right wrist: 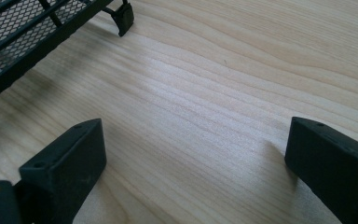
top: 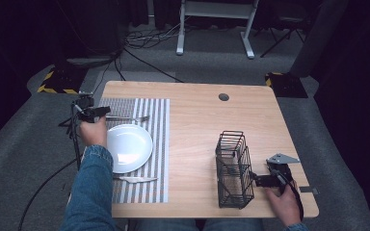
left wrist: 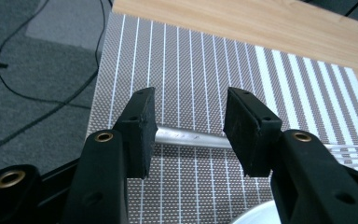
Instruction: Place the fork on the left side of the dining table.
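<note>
Now your left gripper (left wrist: 186, 126) sits at the far left of the striped placemat (top: 159, 144), its jaws parted astride the fork (left wrist: 191, 138) handle; the pads clear the metal, so the fork lies released on the mat, just beyond the white plate (top: 130, 147). Near the plate lies a knife (top: 136, 179). Your right gripper (right wrist: 196, 168) rests wide open over bare table (top: 197, 130), just right of the black wire basket (top: 233, 168).

Fork (top: 127, 118) behind plate (top: 129, 147) on placemat (top: 160, 144); basket (top: 233, 168) well right.
</note>
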`<state>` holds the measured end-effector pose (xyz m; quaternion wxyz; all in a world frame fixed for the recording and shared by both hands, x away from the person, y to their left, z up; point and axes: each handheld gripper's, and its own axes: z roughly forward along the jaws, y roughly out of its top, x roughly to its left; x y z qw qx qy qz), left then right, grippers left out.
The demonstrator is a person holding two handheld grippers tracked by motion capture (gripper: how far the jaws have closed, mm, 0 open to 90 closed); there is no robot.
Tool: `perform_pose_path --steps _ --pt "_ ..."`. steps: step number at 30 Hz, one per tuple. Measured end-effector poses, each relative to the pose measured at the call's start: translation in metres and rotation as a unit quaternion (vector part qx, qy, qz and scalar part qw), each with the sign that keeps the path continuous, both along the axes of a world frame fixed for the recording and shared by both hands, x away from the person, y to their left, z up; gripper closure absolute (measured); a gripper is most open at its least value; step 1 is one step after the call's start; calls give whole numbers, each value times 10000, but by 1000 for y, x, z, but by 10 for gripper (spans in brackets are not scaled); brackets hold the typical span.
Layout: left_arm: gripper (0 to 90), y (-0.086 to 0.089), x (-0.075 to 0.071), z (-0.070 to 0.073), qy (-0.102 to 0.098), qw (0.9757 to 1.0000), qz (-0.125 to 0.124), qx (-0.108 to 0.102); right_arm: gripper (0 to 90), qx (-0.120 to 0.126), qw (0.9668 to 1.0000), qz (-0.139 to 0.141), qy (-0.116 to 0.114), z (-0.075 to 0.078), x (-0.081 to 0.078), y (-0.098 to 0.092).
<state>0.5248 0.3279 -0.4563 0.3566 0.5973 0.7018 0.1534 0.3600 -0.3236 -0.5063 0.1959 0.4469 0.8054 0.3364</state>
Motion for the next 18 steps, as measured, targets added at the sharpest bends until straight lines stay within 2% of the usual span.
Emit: perform_pose_path --steps 10,18 --pt "537 -6 -20 25 -351 9991 -162 186 53 3 10000 5 3 0 0 0" --pt "535 -15 -44 47 -617 9966 -366 396 53 2 10000 5 2 0 0 0"
